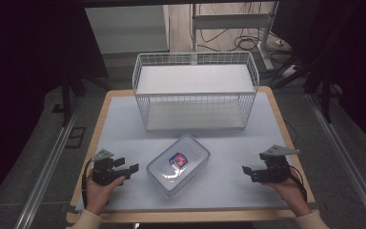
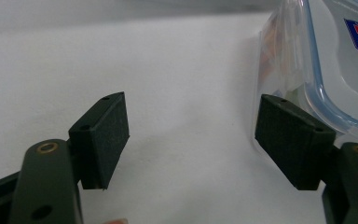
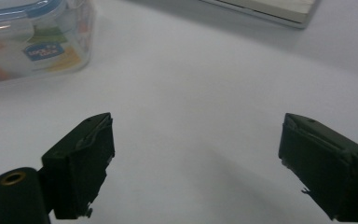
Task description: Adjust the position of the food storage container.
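Note:
A clear plastic food box with a blue-rimmed lid and a red-and-blue label lies flat on the white table cover, near the front middle. My left gripper rests just left of the box, open, with nothing between its pads. In the left gripper view the box stands right beside the right-hand pad, while my left gripper has bare table in its gap. My right gripper sits open some way right of the box. In the right gripper view the box is far off at upper left of my right gripper.
A white wire basket stands at the back middle of the table, its open side up. The table's wooden edge frames the white cover. Cables and a metal stand lie on the floor behind.

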The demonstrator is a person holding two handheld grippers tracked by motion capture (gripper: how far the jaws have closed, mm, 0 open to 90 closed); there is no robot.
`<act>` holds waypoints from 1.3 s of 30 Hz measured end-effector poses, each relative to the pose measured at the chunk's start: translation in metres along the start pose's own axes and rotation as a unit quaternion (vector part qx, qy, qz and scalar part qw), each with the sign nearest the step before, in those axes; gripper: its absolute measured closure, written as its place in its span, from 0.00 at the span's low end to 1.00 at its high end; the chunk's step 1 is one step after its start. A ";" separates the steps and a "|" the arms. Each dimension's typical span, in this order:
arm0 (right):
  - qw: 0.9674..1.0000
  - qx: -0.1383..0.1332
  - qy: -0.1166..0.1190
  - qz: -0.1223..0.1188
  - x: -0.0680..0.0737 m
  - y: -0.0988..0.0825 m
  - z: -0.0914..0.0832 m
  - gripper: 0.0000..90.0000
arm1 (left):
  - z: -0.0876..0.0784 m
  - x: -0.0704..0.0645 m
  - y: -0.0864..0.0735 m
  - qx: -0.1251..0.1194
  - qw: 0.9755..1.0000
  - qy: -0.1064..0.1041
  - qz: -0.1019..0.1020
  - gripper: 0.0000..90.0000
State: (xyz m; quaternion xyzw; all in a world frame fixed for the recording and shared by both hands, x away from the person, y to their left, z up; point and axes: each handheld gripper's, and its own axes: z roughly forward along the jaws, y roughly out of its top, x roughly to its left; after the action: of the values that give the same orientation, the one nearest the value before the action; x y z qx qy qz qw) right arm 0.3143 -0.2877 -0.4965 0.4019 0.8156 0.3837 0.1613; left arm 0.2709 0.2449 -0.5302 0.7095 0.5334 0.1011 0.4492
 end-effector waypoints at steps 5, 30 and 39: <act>1.000 0.012 -0.003 -0.011 0.002 -0.001 0.003 0.13 | -0.001 0.000 0.001 -0.004 1.000 -0.005 0.001 0.28; 1.000 0.017 -0.007 -0.017 0.004 -0.002 0.004 0.13 | -0.025 -0.019 0.020 -0.031 0.999 -0.032 0.011 0.37; 1.000 0.017 -0.007 -0.016 0.003 -0.002 0.004 0.13 | -0.032 -0.056 0.039 -0.034 0.996 -0.068 0.052 0.38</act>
State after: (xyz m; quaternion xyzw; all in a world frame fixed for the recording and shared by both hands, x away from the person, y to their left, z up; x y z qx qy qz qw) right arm 0.3139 -0.2840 -0.5008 0.3937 0.8273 0.3645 0.1663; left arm 0.2537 0.2136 -0.4638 0.7260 0.4599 0.0938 0.5026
